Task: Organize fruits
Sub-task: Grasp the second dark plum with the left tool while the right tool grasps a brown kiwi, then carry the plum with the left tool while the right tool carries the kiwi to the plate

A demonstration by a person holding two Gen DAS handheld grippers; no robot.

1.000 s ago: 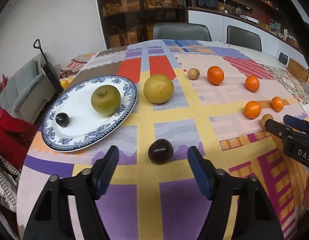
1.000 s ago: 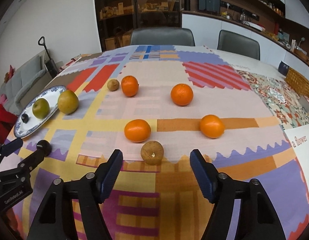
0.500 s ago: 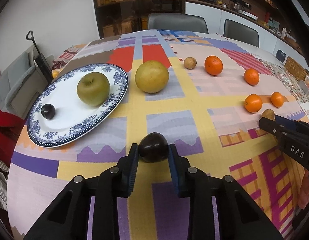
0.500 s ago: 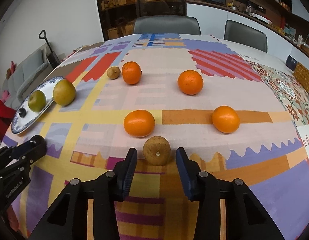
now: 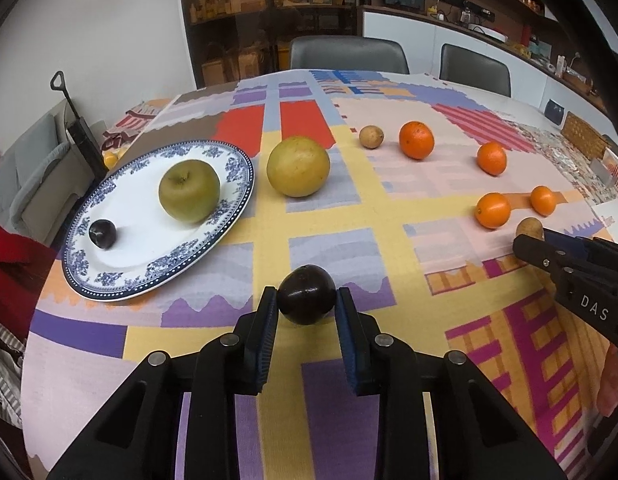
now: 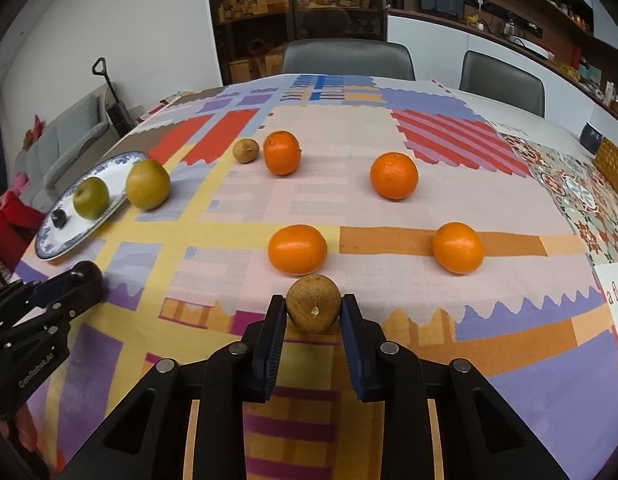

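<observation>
Left of the clamped dark plum lay the plate | left gripper gripped the plum | right gripper gripped the brown fruit, well apart from the plate

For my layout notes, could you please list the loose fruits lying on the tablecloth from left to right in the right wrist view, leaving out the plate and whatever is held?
Large yellow-green fruit → small brown fruit → back-left orange → front-left orange → back-right orange → front-right orange.
</observation>
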